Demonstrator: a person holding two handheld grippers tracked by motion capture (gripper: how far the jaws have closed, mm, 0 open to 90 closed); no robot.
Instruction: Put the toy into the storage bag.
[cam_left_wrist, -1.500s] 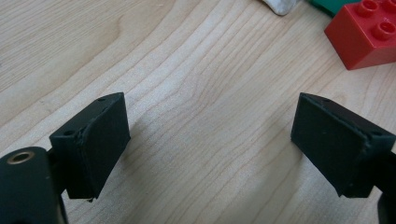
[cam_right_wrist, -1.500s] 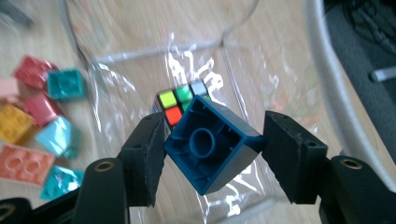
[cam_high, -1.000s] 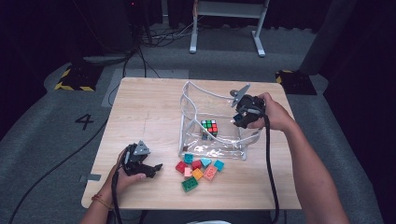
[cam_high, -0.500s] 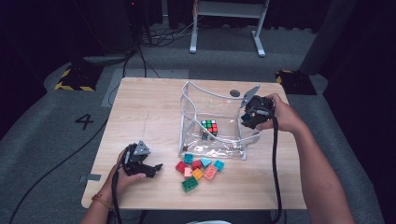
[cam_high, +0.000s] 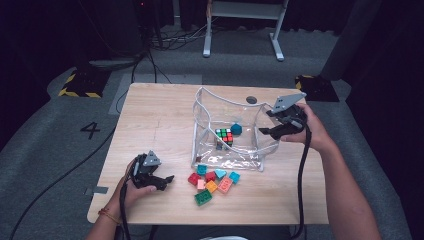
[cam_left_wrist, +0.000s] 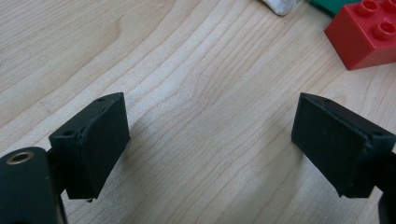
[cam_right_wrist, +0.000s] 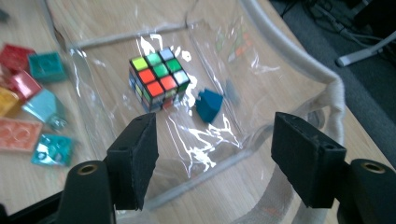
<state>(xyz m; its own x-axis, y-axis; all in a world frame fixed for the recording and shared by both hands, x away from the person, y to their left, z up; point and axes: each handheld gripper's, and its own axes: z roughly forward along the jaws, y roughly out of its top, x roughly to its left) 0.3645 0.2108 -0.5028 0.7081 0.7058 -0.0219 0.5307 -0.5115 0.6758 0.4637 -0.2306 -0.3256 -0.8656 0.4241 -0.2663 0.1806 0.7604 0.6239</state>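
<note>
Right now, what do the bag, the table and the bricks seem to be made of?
Bag: clear soft plastic, glossy; it creases, glints, and the cube shows through. Its rim looks like pale fabric piping.
Table: light wood or a wood-look laminate, matte, with visible grain lines.
Bricks: hard coloured plastic, probably; smooth faces with moulded studs.

In the bag (cam_high: 260, 117) before my right gripper (cam_high: 280, 129): cube (cam_high: 224, 136), small block (cam_high: 236, 129) beside it. Bricks (cam_high: 212, 181) lie outside, near my left gripper (cam_high: 162, 181).
</note>
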